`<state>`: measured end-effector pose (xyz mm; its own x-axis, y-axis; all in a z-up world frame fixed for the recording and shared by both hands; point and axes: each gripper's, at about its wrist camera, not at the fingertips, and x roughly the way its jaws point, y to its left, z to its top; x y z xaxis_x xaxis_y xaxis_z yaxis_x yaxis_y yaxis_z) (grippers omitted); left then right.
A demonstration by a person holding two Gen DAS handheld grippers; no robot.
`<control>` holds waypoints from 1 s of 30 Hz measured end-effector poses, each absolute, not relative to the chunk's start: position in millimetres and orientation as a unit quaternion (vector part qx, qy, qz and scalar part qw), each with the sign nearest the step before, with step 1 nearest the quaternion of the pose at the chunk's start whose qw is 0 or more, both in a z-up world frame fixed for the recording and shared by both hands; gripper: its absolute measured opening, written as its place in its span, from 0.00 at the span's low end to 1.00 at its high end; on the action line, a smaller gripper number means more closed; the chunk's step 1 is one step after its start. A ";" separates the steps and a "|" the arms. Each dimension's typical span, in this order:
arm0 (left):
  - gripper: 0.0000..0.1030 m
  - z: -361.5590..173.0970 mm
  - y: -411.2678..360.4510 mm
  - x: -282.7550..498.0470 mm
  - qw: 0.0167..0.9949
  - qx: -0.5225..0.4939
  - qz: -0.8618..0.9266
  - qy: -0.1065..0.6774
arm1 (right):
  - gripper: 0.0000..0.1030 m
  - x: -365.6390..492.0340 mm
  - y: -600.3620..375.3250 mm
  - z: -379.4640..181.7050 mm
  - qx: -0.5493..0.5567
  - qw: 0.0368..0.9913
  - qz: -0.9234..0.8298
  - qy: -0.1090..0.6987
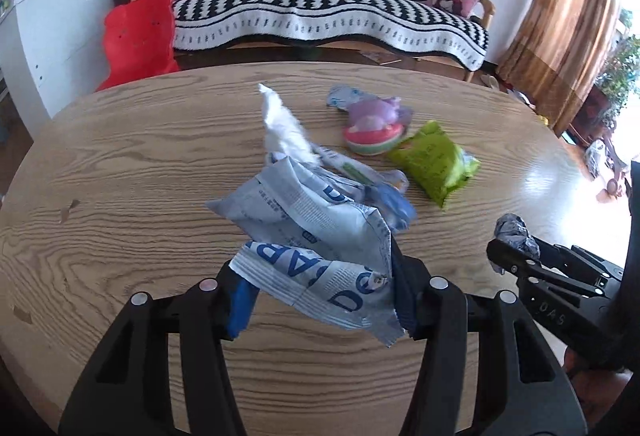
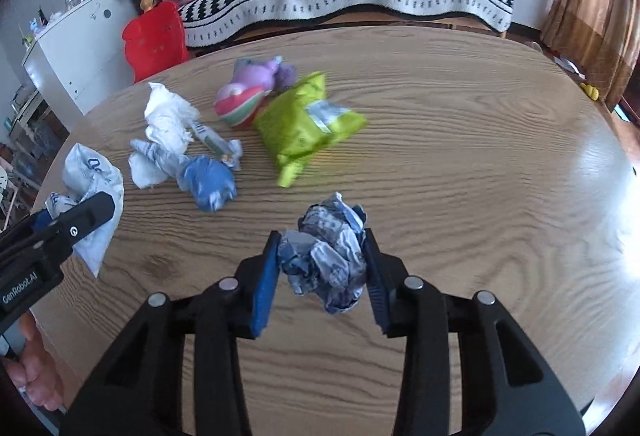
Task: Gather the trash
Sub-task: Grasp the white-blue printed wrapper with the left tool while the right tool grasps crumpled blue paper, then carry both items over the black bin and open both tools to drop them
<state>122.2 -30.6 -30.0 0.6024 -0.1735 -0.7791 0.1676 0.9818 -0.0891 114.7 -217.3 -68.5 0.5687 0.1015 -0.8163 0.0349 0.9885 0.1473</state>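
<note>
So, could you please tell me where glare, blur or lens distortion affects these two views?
Left wrist view: window light blows out the right edge, sheen on the table, green packet motion-blurred, sofa bowed by the fisheye. Right wrist view: glare patch on the table's right, green packet smeared, crumpled wrapper in the right claw sharp.

The left gripper [image 1: 320, 300] points steeply down, jaws clamped; the right gripper [image 2: 322, 268], at its 3 o'clock, likewise grips.

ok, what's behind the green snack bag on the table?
Directly behind the green snack bag sits a purple plush toy, touching its far edge. The toy's lower right side is covered by the bag; beyond it, bare wooden table.
</note>
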 end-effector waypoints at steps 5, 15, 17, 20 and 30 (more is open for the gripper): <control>0.54 -24.1 -64.8 110.5 0.893 0.005 -0.126 0.431 | 0.39 82.8 -267.3 -64.7 0.079 0.885 -0.017 0.459; 0.54 -16.9 -192.2 61.0 0.876 0.041 -0.241 0.417 | 0.39 -28.8 -420.3 -67.4 0.119 0.877 -0.140 0.443; 0.54 -16.5 -219.4 47.3 0.869 0.047 -0.267 0.413 | 0.39 -50.9 -447.1 -71.8 0.133 0.873 -0.160 0.442; 0.54 -19.6 -262.8 22.6 0.858 0.065 -0.307 0.407 | 0.39 -96.8 -494.5 -83.0 0.161 0.862 -0.193 0.441; 0.54 -43.4 -382.8 -69.7 0.795 0.134 -0.434 0.401 | 0.40 -189.1 -585.5 -130.5 0.225 0.820 -0.252 0.462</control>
